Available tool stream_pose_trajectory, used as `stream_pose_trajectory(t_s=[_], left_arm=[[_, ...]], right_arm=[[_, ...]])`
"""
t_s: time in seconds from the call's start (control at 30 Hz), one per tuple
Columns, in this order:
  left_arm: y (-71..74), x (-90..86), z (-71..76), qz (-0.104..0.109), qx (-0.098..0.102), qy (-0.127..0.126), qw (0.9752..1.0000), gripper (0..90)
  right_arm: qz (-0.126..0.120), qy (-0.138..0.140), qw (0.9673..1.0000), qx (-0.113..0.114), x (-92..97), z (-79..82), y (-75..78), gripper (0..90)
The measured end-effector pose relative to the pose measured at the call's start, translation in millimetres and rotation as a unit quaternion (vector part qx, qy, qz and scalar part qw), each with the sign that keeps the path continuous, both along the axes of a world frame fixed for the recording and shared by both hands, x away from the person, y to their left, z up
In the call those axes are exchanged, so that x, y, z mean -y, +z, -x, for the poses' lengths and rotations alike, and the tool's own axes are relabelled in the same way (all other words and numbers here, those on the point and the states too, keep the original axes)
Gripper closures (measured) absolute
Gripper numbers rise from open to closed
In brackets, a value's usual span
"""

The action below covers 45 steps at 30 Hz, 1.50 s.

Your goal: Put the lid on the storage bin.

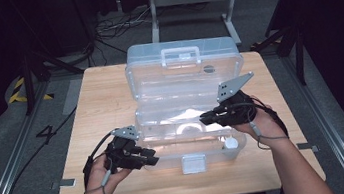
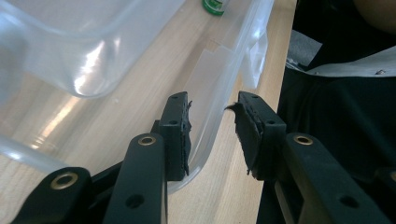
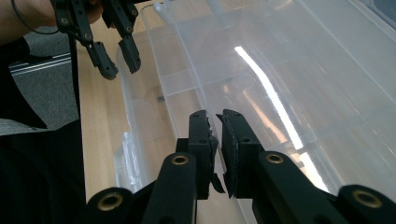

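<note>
The clear plastic case (image 1: pixel 188 105) sat open at the middle of the table (image 1: pixel 92 122), lid propped up at its far side, so its tray lay exposed to you. You held your left tool (image 2: pixel 212 135) at the case's near-left corner with the jaws parted, straddling the front wall without pinching it, probably to steady the case. Your right tool (image 3: pixel 218 149) hung over the case's right end, jaws nearly together with nothing visibly between them, aimed into the tray. A small white-capped bottle (image 1: pixel 230 143) stood in the case's near-right corner.
</note>
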State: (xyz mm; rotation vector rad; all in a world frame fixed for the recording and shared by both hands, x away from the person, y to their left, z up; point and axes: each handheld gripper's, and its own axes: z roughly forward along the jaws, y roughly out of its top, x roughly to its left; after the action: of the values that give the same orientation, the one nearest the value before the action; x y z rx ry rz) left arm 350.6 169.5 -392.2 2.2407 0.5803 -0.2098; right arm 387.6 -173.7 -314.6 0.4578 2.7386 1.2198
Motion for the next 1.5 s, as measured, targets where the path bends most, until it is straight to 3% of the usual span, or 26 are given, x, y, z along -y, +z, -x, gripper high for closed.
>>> stream_pose_trajectory(t_s=[0.3,0.8,1.13,1.5], left_arm=[[21.3,-13.6,0.6,0.018,0.001,0.008,0.9998,65.9],[56.0,-31.0,-3.5,0.040,0.021,0.029,0.9986,69.2],[81.9,-25.6,-13.7,0.072,0.044,0.045,0.9954,72.7],[87.9,-29.5,-29.2,0.096,0.057,0.099,0.9888,77.1]], right_arm=[[0.000,-0.001,1.0000,-0.001,-0.1,1.2,-0.6,82.4],[0.002,0.000,1.0000,-0.003,-0.6,5.2,-3.1,82.3],[0.007,-0.001,1.0000,0.003,-1.7,7.3,-3.6,81.8],[0.008,0.001,1.0000,0.003,-1.7,8.2,-4.3,81.8]])
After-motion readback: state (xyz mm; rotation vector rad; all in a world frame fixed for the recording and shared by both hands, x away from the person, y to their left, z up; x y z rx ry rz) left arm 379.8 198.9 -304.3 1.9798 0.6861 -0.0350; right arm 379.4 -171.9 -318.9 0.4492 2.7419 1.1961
